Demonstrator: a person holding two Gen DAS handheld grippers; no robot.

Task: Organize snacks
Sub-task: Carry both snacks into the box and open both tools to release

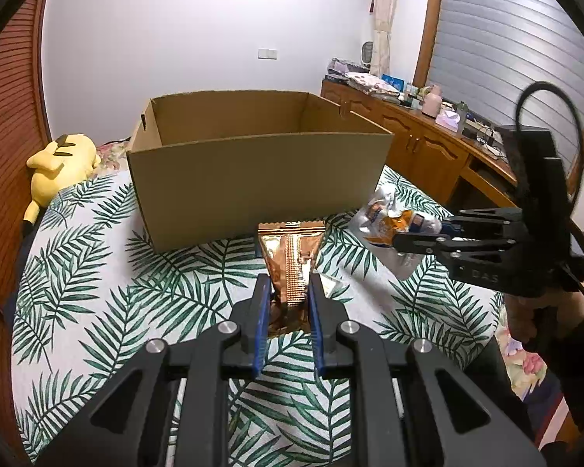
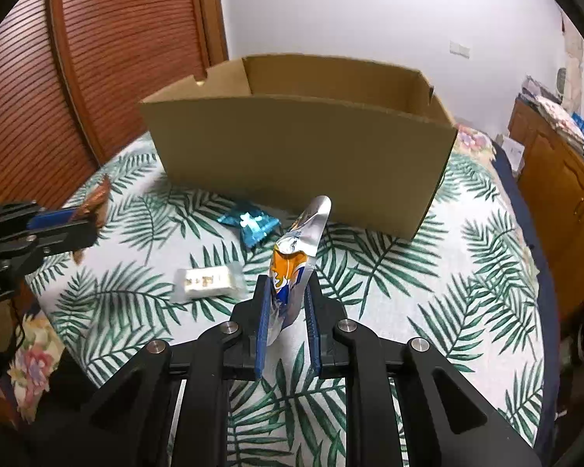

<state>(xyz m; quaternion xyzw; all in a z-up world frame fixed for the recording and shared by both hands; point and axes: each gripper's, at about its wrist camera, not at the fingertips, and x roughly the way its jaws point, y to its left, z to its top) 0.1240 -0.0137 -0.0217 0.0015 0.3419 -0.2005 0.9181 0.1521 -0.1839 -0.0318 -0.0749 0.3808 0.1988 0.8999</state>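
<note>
An open cardboard box [image 1: 253,179] [image 2: 299,155] stands on the leaf-print cloth. My left gripper [image 1: 290,288] is shut on a copper foil snack packet [image 1: 292,257], held above the cloth just in front of the box. My right gripper [image 2: 288,288] is shut on a silver and orange snack packet [image 2: 296,257], lifted off the cloth; in the left wrist view that same silver and orange packet [image 1: 389,225] hangs from the right gripper [image 1: 403,243] beside the box's right corner. On the cloth lie a blue foil packet [image 2: 251,223] and a white wrapped snack [image 2: 208,280].
A yellow plush toy [image 1: 58,167] lies at the far left of the bed. A wooden slatted door [image 2: 97,58] stands behind the box. A wooden cabinet [image 1: 428,140] cluttered with items runs along the right wall. A hand [image 1: 541,311] holds the right gripper's handle.
</note>
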